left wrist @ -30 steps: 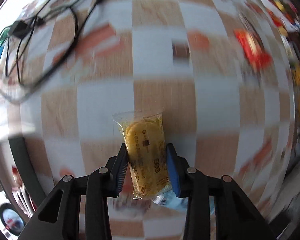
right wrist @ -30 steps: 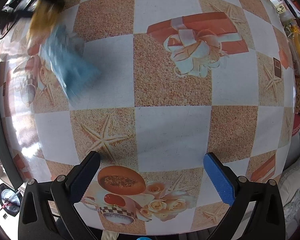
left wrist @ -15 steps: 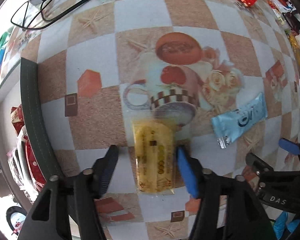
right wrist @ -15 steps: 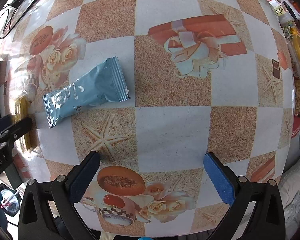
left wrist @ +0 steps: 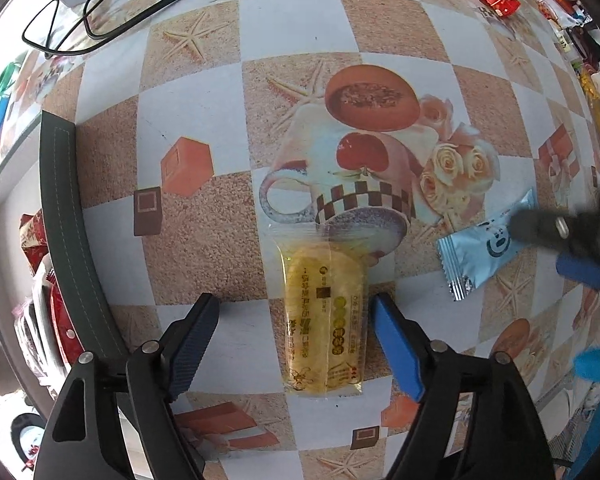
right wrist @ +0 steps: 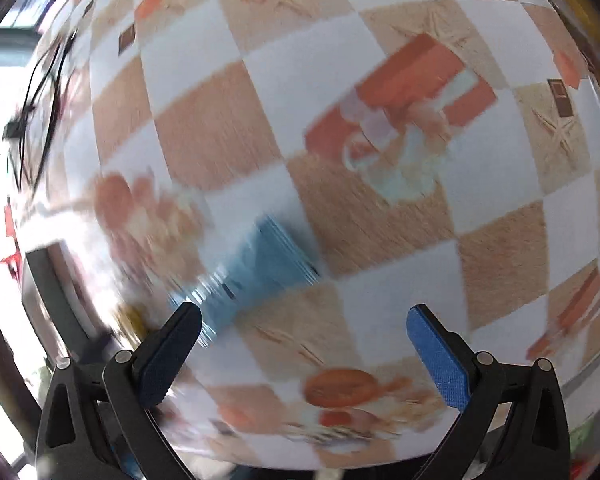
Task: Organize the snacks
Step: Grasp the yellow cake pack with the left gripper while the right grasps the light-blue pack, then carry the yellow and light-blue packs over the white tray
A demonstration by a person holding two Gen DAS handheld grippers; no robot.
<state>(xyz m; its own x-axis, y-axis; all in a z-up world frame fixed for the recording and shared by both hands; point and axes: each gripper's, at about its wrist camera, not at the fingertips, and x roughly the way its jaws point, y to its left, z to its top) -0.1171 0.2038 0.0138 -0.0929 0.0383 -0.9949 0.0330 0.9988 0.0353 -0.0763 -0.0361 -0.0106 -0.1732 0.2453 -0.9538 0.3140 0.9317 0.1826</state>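
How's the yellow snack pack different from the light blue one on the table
The yellow snack pack has a clear wrapper showing its contents; the light blue snack pack is opaque foil. The yellow one lies between the opening jaws of the left gripper, untouched by the pads; the blue one lies slanted off to its right. Both lie flat on the patterned tablecloth.

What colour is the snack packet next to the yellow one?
Light blue packet, with a dark round logo. The left wrist view shows it best.
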